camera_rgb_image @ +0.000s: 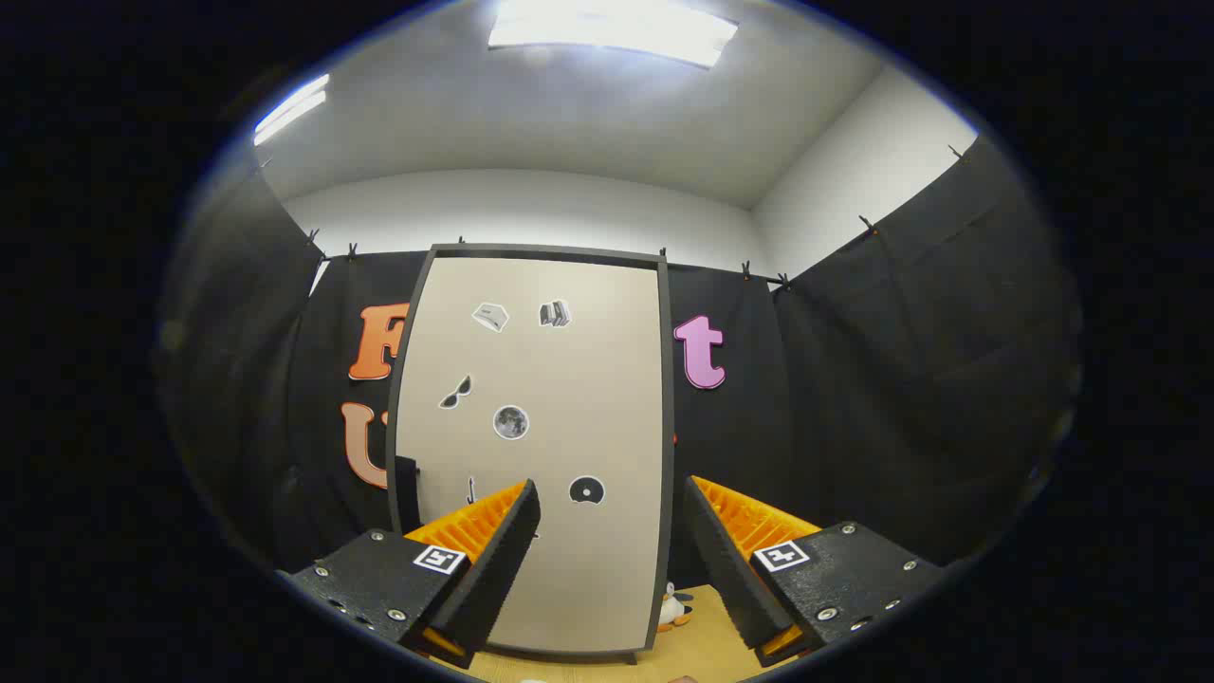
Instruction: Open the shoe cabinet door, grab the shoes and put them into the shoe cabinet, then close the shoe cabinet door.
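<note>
Claw (612,531) hangs wide open, nothing betw. its 2 fingers, aimed at the shoe cabinet door (531,446), which looks shut. Door's dark handle (406,493) sits on its left edge, just beyond the left finger. Small penguin toy (673,607) stands on the floor by the door's lower right corner. Risk, I'd judge: claw's centred on the flat panel, not the handle, so closing would catch nothing & fingers could bump the door.

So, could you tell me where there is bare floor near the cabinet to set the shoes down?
A bare strip of wooden floor runs between the cabinet's foot and the open gripper, widest beside the cabinet's right edge. It is tighter by that lower right corner, where a small penguin toy stands. The cabinet's door is shut; nothing lies between the fingers.
</note>
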### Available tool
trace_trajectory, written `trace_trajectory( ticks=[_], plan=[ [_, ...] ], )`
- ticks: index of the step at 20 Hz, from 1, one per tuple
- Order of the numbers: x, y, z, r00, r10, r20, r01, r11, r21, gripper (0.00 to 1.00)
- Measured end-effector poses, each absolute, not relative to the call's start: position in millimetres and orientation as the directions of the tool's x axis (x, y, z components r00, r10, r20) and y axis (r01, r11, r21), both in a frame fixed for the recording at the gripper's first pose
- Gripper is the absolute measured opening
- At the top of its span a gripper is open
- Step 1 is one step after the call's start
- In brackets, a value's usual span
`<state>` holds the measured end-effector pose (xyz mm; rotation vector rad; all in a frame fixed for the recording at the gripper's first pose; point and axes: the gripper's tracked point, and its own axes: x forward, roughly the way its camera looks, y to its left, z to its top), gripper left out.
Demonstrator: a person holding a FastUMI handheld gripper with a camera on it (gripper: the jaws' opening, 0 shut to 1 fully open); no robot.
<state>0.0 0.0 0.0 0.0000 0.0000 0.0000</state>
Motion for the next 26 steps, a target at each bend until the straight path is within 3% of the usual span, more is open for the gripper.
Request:
trace_trajectory(
  ticks=[14,26],
  plan=[
    [3,-12,-2,0.999,-0.035,0.003,0.035,0.999,0.004,0.95],
    [23,58,-21,0.996,0.066,-0.057,-0.065,0.998,0.016,0.95]
  ],
)
